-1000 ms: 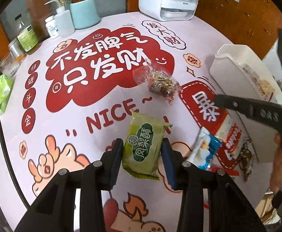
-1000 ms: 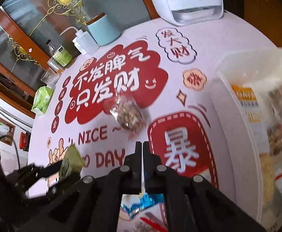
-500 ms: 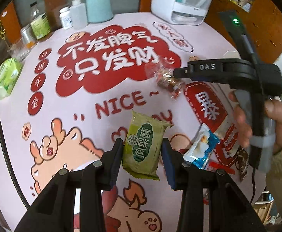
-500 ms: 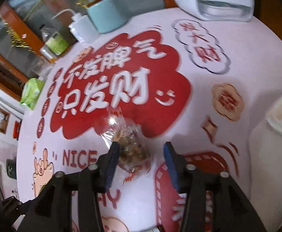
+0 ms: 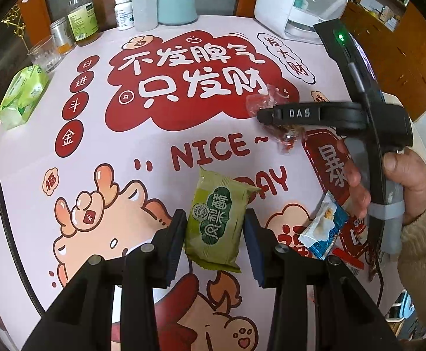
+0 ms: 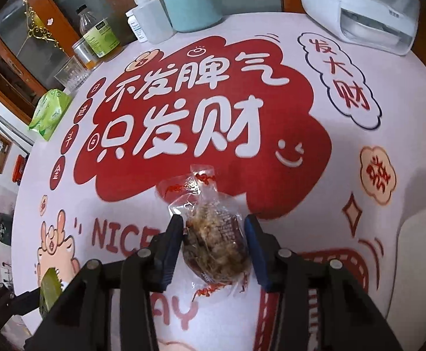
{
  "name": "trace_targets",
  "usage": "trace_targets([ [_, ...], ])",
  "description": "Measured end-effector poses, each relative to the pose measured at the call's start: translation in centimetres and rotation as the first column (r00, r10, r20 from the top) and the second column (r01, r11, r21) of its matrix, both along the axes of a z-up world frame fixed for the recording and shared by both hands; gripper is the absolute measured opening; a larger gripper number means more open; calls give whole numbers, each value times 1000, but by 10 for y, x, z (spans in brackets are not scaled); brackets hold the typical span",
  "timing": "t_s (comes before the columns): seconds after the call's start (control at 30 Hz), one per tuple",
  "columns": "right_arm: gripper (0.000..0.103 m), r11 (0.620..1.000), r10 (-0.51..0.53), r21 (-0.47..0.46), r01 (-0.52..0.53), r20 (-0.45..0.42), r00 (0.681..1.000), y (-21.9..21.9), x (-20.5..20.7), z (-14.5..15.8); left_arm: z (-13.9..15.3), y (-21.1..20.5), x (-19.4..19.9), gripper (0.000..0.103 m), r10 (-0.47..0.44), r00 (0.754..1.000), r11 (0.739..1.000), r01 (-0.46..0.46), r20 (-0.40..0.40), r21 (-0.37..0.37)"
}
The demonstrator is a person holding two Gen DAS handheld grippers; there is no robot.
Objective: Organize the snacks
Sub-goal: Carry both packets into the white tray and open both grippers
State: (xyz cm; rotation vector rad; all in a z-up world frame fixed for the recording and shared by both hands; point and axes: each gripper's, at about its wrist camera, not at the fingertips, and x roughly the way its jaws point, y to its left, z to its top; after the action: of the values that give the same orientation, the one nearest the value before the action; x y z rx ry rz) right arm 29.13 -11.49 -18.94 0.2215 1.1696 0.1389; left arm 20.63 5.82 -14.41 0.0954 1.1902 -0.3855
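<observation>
My left gripper (image 5: 214,244) is shut on a green snack packet (image 5: 217,219) and holds it above the printed tablecloth. My right gripper (image 6: 214,251) is open, its jaws on either side of a clear bag of brown snack (image 6: 213,239) lying on the cloth; the jaws are close to the bag, contact unclear. In the left wrist view the right gripper (image 5: 264,116) sits over that bag (image 5: 283,137). A blue and white packet (image 5: 322,231) lies at the right. The green packet also shows at the lower left of the right wrist view (image 6: 49,291).
A white bin's edge (image 6: 417,248) stands at the right. Bottles (image 5: 81,17), a teal canister (image 5: 176,1), a glass (image 5: 43,54) and a white appliance (image 5: 294,3) line the far edge. A green tissue pack (image 5: 21,98) lies at the left.
My right gripper opened, moved left away from the bin and came down around the clear bag. My left gripper kept hold of the green packet and drew back toward me.
</observation>
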Motion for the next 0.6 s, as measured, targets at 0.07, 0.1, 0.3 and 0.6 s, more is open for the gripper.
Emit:
trace_targets([
  [0.07, 43, 1000, -11, 20, 10, 20, 1000, 0, -10, 8, 2, 0, -1, 38, 4, 1000, 1000, -4, 3, 1],
  [0.1, 43, 999, -18, 32, 17, 30, 999, -1, -16, 14, 4, 0, -1, 38, 4, 1000, 1000, -4, 6, -1],
  [0.3, 43, 990, -98, 117, 83, 126, 987, -17, -74, 73, 24, -9, -10, 38, -15, 999, 1000, 16, 40, -19],
  [0.6, 43, 978, -193, 128, 166, 249, 949, -93, -190, 143, 82, -72, -45, 38, -124, 982, 988, 135, 142, -71],
])
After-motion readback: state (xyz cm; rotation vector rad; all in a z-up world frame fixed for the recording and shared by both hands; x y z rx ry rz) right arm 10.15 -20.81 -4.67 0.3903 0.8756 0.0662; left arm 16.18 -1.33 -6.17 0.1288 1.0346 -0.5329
